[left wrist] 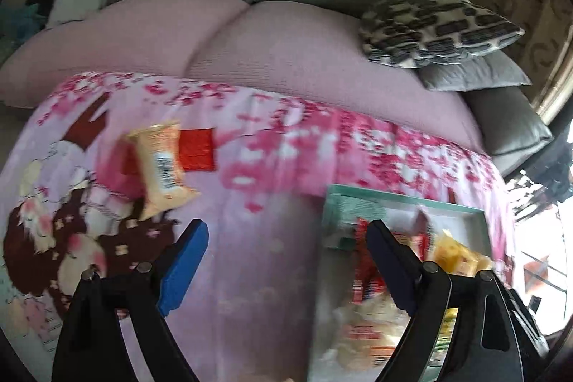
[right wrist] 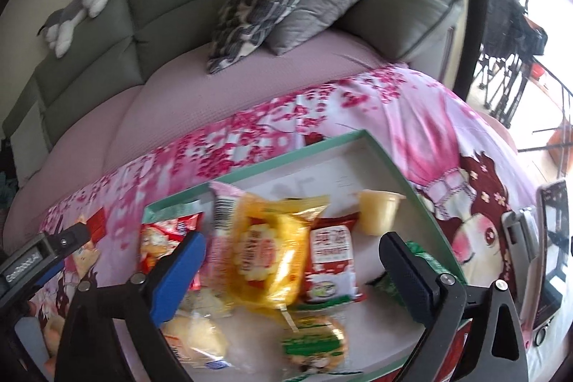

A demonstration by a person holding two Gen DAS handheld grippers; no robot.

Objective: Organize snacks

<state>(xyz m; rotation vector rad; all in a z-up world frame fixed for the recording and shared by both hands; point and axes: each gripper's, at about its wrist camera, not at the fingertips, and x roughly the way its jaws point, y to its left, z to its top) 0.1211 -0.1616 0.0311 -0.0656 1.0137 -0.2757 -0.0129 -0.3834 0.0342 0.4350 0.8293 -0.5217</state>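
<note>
Snacks in crinkly plastic wrappers are being gathered into a shallow white cardboard tray with a mint-green rim (right wrist: 386,160), which is sitting on a counter draped in a pink blossom-print cloth (right wrist: 222,153) in front of a grey sofa.

In the left wrist view, the left gripper (left wrist: 286,260) is hanging over bare cloth with its jaws standing wide apart and nothing between them. One peach-orange foil snack packet (left wrist: 161,167) is still lying outside the tray, on the cloth beyond the blue-padded finger (left wrist: 184,271), probably the next thing to collect. The tray is showing at the right, blurred, behind the dark finger.

In the right wrist view, the right gripper (right wrist: 290,271) is hovering over the tray, jaws spread wide and gripping nothing. Below it, a glossy yellow pillow-shaped packet (right wrist: 268,260) is lying on top of the pile, apparently dropped there. Beside it are lying a red-and-white sachet (right wrist: 331,264), a translucent pale-yellow jelly cup (right wrist: 378,212) standing upright, a red printed bag (right wrist: 161,238) and a green-wrapped pastry (right wrist: 315,346). The packets are overlapping loosely, so the heap looks soft and liable to slide.
</note>
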